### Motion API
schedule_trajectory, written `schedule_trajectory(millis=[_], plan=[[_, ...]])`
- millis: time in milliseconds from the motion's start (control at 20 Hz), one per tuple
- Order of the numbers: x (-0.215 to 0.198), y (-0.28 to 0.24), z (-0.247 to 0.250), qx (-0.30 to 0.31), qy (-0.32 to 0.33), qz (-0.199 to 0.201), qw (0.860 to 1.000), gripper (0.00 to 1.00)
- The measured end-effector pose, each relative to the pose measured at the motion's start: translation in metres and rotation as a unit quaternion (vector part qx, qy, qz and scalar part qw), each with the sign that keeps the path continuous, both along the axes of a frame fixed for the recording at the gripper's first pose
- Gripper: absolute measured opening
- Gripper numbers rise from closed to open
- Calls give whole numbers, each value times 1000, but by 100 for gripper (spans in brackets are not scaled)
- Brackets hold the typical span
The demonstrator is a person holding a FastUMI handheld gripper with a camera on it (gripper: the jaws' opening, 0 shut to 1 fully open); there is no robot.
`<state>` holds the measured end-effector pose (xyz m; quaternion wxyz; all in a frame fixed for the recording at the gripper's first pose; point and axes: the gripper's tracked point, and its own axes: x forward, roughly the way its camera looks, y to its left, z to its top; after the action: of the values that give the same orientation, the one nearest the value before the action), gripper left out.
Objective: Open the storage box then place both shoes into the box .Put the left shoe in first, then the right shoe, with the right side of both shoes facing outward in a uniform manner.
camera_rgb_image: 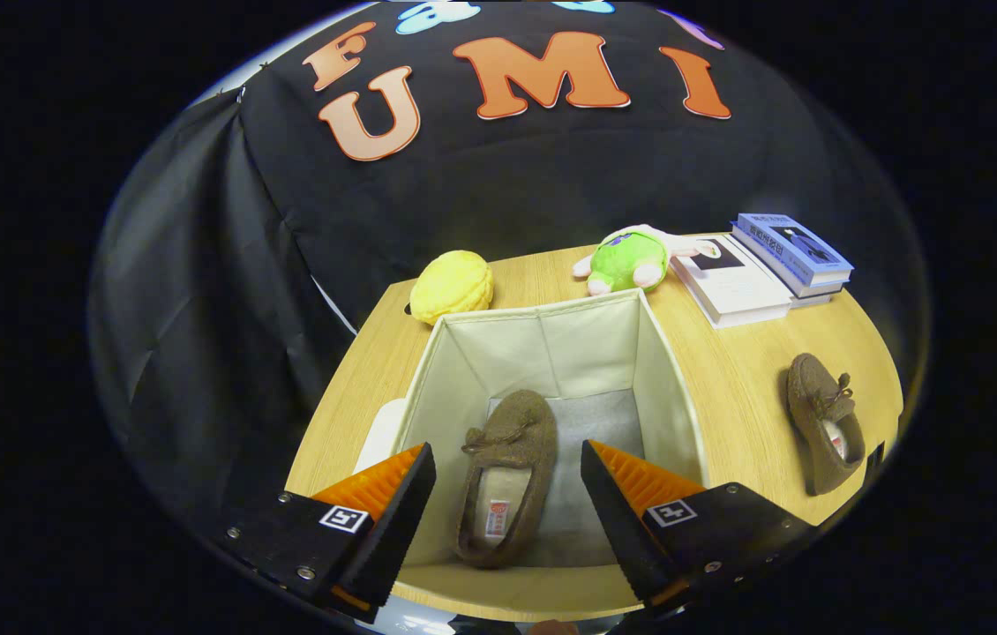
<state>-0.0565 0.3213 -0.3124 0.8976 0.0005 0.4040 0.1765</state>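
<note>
gripper (507, 476): fingers spread wide, holding nothing | first shoe (505, 476): lies on the floor of the open storage box (670, 388), seen between the fingers, below them | second shoe (825, 422): on the table (728, 370), right of the box

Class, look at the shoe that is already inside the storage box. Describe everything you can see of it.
The shoe in the box is a brown, fuzzy-looking moccasin slipper with a small bow on its top and a pale lining with a small tag inside. It lies flat, sole down, on the grey floor of the open cream fabric storage box, toe pointing toward the far wall, near the box's left wall. The gripper hangs above it, jaws open and touching nothing.
</note>
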Motion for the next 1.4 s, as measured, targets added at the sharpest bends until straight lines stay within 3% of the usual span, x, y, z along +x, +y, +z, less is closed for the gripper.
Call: schedule_trajectory(millis=[500, 850, 1400], plan=[[49, -64, 56, -19, -92, 12, 996, 99], [73, -177, 67, -62, -119, -46, 990, 99], [64, -318, 49, -100, -100, -126, 982, 99]])
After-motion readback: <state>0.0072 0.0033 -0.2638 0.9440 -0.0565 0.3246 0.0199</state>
